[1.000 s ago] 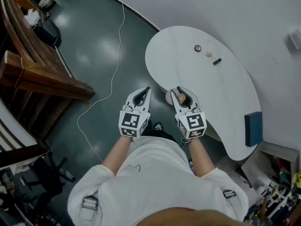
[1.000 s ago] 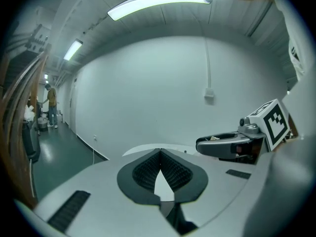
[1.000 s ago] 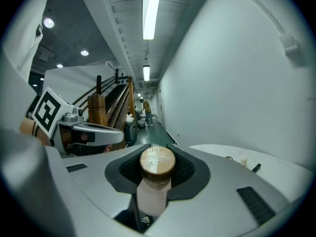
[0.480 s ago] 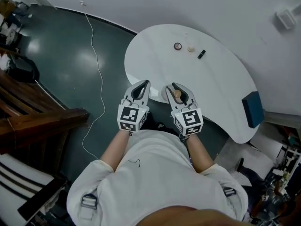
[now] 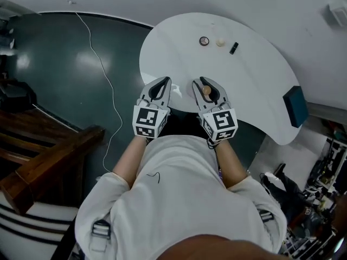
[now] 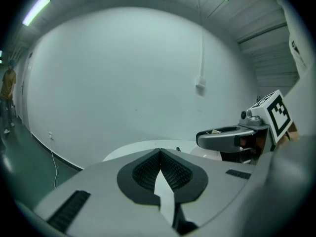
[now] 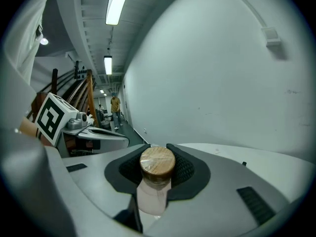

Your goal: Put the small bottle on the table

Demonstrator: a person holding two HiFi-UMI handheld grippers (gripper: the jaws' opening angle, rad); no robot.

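A small pale bottle [image 7: 154, 184] with a round wooden cap [image 5: 206, 91] sits upright between the jaws of my right gripper [image 5: 205, 87], which is shut on it just below the cap. That gripper hovers over the near edge of the white curved table [image 5: 255, 85]. My left gripper [image 5: 160, 86] is beside it to the left, also at the table's near edge, with its jaws shut and nothing between them; the left gripper [image 6: 159, 158] shows its pads meeting. The right gripper [image 7: 157, 154] points toward the white wall.
At the table's far side lie a small round dark-rimmed object [image 5: 204, 41], a small cream piece [image 5: 220, 43] and a small black piece [image 5: 233, 48]. A blue block [image 5: 295, 106] lies at the table's right end. A white cable [image 5: 103, 75] runs across the dark floor; wooden furniture [image 5: 49, 156] stands left.
The view has shifted so the table sits more squarely ahead, and both grippers have come over its near edge. The bottle stays held in the right gripper.
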